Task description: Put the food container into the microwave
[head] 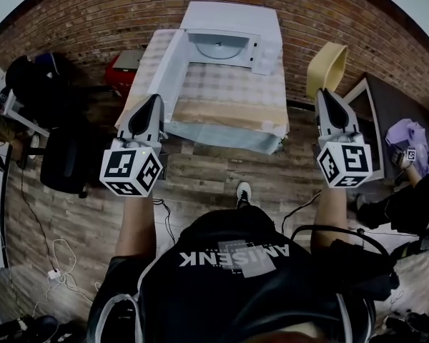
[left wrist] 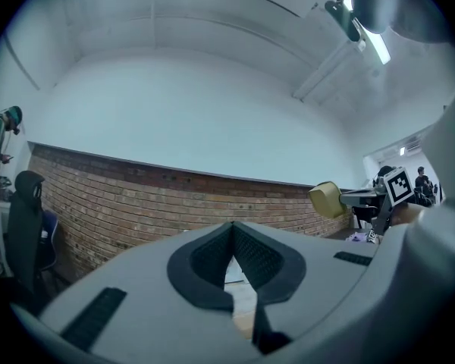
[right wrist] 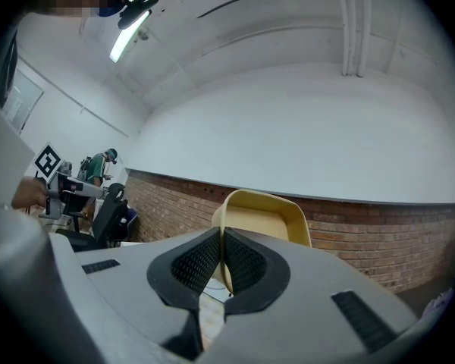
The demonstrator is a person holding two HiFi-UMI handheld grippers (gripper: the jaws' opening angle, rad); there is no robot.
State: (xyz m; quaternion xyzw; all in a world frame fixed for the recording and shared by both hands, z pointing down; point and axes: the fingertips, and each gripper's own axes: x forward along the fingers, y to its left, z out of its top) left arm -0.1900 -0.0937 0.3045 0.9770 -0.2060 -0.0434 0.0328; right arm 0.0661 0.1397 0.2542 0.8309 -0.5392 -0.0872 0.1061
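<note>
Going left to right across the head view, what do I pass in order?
Black office chair → left hand-held gripper → white microwave → right hand-held gripper → purple item. The yellow chair overlaps the right hand-held gripper, so it is left out.

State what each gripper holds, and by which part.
The right gripper pinches the yellow food container by its rim; the left gripper, shut, holds nothing.

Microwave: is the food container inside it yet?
No, the yellow food container is pinched in the right gripper, well outside the open microwave.
</note>
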